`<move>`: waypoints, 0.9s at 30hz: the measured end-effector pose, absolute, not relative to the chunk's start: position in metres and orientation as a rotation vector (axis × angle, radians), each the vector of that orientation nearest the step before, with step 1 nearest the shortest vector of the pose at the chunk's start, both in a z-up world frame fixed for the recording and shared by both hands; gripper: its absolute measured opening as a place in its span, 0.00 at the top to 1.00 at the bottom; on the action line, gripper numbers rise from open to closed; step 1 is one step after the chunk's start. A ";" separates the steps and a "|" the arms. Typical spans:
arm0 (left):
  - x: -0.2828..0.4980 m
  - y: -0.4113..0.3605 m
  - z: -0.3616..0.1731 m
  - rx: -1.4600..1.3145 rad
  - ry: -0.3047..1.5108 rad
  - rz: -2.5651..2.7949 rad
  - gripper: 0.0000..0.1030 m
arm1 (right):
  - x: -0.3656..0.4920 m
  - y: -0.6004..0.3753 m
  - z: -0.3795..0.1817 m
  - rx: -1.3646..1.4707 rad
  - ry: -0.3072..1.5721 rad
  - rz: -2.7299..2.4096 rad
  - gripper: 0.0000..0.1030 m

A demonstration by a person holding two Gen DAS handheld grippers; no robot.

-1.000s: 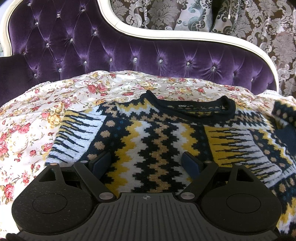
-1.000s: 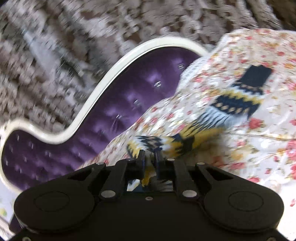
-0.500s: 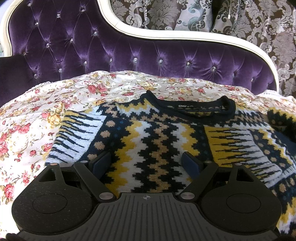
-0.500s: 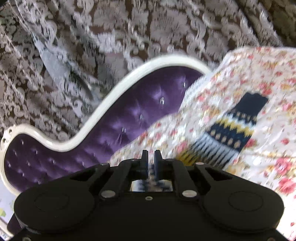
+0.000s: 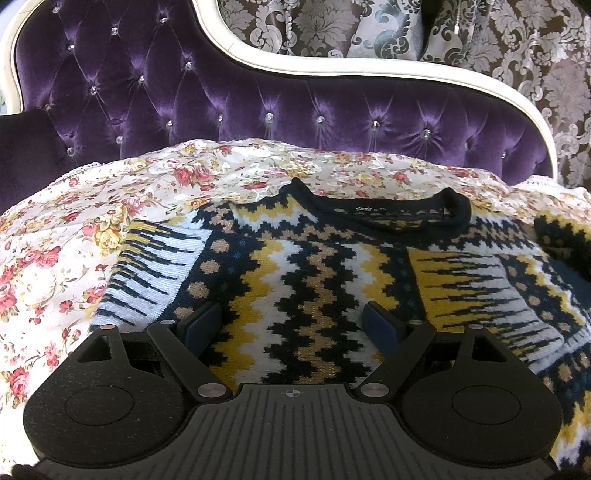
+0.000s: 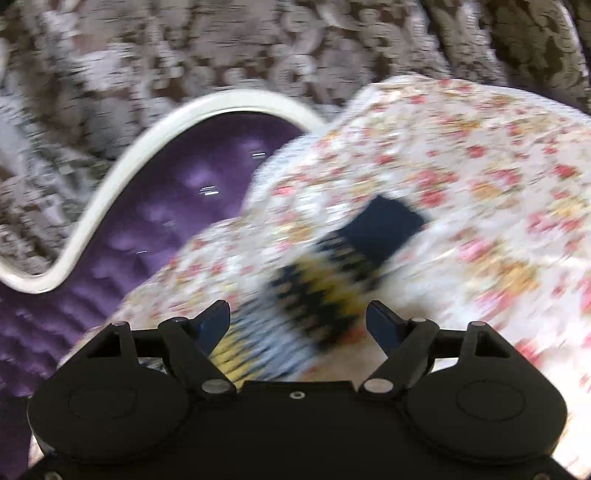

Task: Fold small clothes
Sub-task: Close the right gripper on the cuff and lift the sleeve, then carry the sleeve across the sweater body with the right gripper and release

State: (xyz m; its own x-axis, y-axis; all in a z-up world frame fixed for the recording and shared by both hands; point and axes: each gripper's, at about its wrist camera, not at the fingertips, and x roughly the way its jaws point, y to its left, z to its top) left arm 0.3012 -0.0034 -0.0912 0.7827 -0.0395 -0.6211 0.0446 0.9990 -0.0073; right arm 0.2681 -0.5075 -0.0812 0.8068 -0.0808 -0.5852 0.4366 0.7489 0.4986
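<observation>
A knit sweater (image 5: 314, 280) in navy, yellow and white zigzags lies flat on the floral bedspread (image 5: 110, 206), collar toward the headboard. My left gripper (image 5: 295, 325) hovers open just over its chest, nothing between the fingers. In the blurred right wrist view, the sweater's sleeve (image 6: 332, 280) with its dark navy cuff (image 6: 384, 225) lies stretched out on the bedspread (image 6: 480, 184). My right gripper (image 6: 297, 321) stands over the sleeve, its jaws opening wide, and the pads do not press on the cloth.
A purple tufted headboard (image 5: 258, 99) with a white frame (image 5: 369, 70) rises behind the bed. Patterned curtains (image 5: 443, 33) hang beyond it. The bedspread spreads left of the sweater and right of the sleeve.
My right gripper was shut on the sleeve, swung sideways and has let it go, with its jaws now wide apart. The left gripper has not moved.
</observation>
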 end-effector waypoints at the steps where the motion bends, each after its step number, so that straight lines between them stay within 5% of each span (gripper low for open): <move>1: 0.301 -0.003 -0.091 0.009 0.671 -0.045 0.18 | 0.269 -0.517 -0.085 0.667 0.579 -0.318 0.20; 19: 0.303 -0.004 -0.092 0.024 0.676 -0.047 0.18 | 0.304 -0.573 -0.120 0.855 0.463 -0.214 0.19; 22: 0.303 -0.004 -0.092 0.024 0.676 -0.047 0.18 | 0.309 -0.574 -0.121 0.859 0.489 -0.218 0.42; 24: 0.303 -0.004 -0.092 0.024 0.675 -0.046 0.18 | 0.312 -0.576 -0.124 0.867 0.521 -0.218 0.71; 27: 0.303 -0.004 -0.092 0.024 0.676 -0.046 0.18 | 0.312 -0.576 -0.126 0.881 0.533 -0.216 0.82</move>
